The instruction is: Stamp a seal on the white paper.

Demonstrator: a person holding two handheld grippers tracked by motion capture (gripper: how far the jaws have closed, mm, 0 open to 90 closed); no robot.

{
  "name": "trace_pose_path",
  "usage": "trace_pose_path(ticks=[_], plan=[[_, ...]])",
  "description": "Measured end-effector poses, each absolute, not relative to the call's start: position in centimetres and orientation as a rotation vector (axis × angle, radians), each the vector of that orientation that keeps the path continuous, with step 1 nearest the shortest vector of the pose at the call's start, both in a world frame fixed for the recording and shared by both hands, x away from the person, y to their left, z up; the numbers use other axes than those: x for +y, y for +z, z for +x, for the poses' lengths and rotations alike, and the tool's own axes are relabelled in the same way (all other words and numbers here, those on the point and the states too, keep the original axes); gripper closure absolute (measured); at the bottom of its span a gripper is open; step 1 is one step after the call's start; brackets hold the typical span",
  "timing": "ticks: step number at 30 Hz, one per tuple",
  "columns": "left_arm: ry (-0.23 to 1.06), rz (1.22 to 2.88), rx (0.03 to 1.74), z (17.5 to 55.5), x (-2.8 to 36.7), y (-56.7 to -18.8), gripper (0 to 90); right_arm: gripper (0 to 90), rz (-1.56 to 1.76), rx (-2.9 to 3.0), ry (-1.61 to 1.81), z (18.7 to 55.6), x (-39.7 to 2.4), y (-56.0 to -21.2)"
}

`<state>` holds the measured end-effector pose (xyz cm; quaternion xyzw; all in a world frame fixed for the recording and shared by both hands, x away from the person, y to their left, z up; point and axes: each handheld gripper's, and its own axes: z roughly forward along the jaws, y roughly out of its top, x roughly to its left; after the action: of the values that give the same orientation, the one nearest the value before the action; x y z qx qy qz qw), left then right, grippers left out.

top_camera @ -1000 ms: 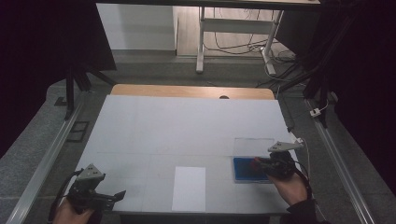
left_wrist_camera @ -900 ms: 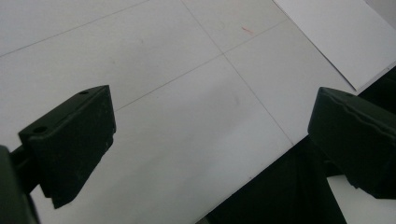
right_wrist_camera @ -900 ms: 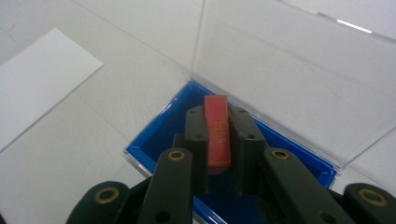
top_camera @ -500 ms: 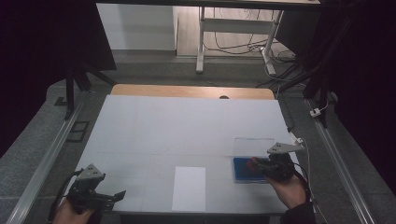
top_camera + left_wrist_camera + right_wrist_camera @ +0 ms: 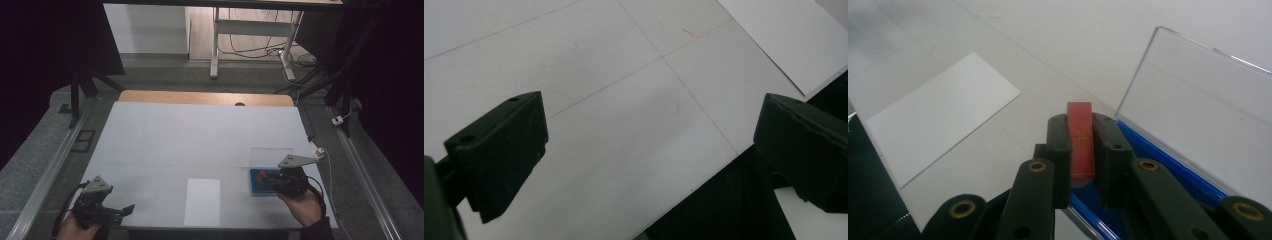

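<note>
- The right hand-held gripper (image 5: 1081, 150) is clamped on a red block (image 5: 1081, 142), now lifted slightly above the blue case (image 5: 1168, 167) at the tabletop's (image 5: 200, 135) near right.
- That likely means it goes next toward the white paper (image 5: 202, 201).
- The left hand-held gripper (image 5: 112, 212) rests near left, jaws apart.
</note>
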<state>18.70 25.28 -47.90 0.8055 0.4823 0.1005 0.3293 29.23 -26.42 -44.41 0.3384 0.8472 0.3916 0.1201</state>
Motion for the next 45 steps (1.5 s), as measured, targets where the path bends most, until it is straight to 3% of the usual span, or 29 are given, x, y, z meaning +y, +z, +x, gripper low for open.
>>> trace_pose_path(ticks=[45], plan=[[0.254, 2.103, 1.254, 18.7, 25.4, -47.9, 1.4, 79.2, 0.709, 2.707, 1.183, 28.6, -17.8, -46.0]])
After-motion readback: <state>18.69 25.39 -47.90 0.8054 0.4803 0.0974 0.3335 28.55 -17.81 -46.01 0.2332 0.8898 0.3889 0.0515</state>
